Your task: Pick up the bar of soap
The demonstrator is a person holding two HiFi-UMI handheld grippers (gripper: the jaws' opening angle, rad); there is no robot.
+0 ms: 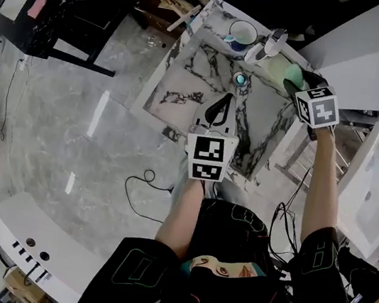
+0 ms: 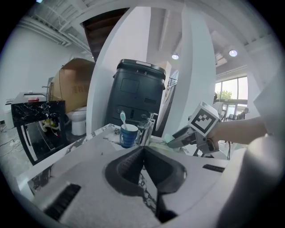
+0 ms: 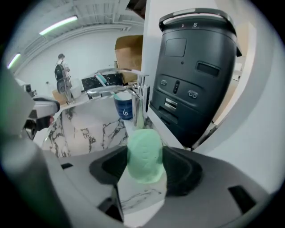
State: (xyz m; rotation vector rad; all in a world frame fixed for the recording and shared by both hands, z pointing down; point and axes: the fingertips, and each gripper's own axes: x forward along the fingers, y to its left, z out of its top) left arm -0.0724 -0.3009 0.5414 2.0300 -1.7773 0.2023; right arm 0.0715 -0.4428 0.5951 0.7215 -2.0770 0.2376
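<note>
Right fingers (image 3: 180, 171) clamp green soap bar (image 3: 144, 156) between them | left fingers (image 2: 127, 165) together, empty

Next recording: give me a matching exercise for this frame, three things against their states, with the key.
Things:
1. bar of soap
2. blue cup
3. left gripper

States:
A. jaws together, nothing held
B. clamped between the jaws of the right gripper
C. beside the tap, toothbrush standing in it

Pairs: 1-B, 2-C, 3-A
</note>
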